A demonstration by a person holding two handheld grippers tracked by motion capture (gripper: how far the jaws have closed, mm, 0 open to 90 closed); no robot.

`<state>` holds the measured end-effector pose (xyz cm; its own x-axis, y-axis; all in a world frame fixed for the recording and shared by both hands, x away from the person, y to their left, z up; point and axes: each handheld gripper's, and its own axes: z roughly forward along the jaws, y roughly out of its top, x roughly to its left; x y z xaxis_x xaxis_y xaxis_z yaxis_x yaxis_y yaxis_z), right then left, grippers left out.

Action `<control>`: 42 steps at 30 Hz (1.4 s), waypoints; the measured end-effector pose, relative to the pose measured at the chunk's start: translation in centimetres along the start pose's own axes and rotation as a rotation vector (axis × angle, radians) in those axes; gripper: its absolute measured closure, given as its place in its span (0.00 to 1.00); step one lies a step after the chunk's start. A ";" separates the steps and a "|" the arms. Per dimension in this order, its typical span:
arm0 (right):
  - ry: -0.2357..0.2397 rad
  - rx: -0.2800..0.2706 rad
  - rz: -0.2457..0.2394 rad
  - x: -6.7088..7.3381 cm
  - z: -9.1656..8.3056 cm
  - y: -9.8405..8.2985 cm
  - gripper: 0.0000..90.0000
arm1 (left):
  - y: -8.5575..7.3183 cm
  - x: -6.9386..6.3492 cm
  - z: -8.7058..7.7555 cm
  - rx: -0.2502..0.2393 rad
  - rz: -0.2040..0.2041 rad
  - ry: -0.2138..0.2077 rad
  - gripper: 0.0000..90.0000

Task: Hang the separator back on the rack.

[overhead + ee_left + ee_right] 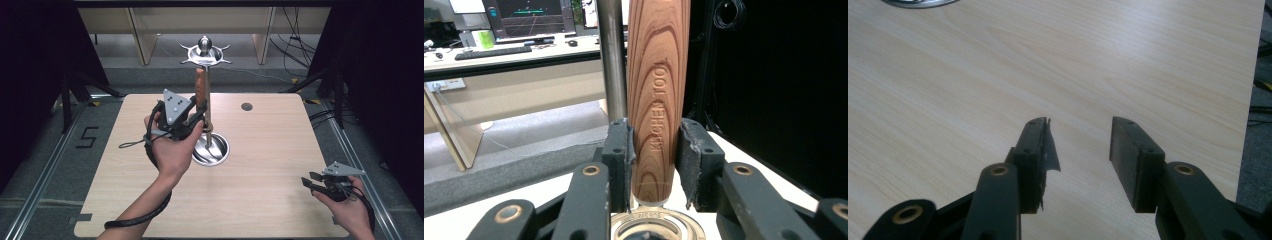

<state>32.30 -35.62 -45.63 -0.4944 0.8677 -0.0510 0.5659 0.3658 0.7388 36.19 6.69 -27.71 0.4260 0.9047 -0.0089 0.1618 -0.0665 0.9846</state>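
Nearest, at the pale wooden table's (260, 200) front right corner: right gripper (1080, 145) idle, jaws apart over bare wood. Farther in, at mid-table: left gripper (655, 160) clamped on the lower end of a striped brown wooden utensil handle (656, 100), held upright just beside the steel pole (613, 60) of a shiny round-based hanging rack (212, 150). Handle top apparently hooked at the rack's spoked crown (205, 52), though hard to confirm. Risks from here: a sideways tug tipping the rack; a slack grip dropping the utensil onto the base.
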 end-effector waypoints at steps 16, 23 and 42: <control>0.007 -0.001 0.038 0.3 0.2 0.0 0.65 | 0.4 11.0 -0.7 0.064 0.153 -0.314 0.75; 0.002 0.009 0.015 0.0 0.2 0.1 0.65 | 1.7 13.1 0.0 0.105 0.182 -0.423 0.75; 0.005 -0.010 0.055 0.3 0.3 0.0 0.65 | 2.9 13.2 2.4 0.142 0.181 -0.484 0.75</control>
<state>32.35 -35.30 -45.87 -0.4660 0.8848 -0.0073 0.5857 0.3146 0.7470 44.41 17.42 -25.38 0.8144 0.5784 0.0464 0.1524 -0.2903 0.9447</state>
